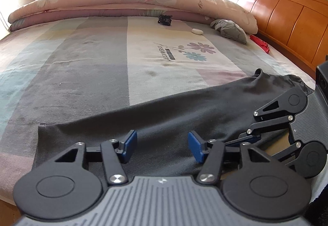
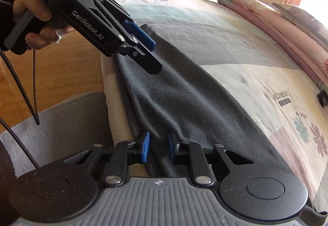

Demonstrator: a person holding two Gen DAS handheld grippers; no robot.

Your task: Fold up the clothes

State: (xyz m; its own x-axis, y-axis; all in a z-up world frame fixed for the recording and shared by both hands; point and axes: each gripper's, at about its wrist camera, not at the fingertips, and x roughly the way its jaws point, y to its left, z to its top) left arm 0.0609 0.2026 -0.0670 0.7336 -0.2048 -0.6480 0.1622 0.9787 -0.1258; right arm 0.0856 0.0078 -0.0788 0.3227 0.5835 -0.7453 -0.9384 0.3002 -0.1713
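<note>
The fingers of the left gripper point(image 1: 162, 148) were held open over the dark trousers point(image 1: 164, 115) on the bed point(image 1: 82, 57); the right gripper point(image 2: 157, 147), at three o'clock, was narrowed around a fabric ridge.

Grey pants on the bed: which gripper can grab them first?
Probably the right gripper: a ridge of the grey pants sits between its open jaws. The left gripper hangs open over flat cloth.

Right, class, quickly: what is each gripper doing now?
Left gripper: open, above the dark garment, holding nothing.
Right gripper: open, straddling a garment fold.
</note>
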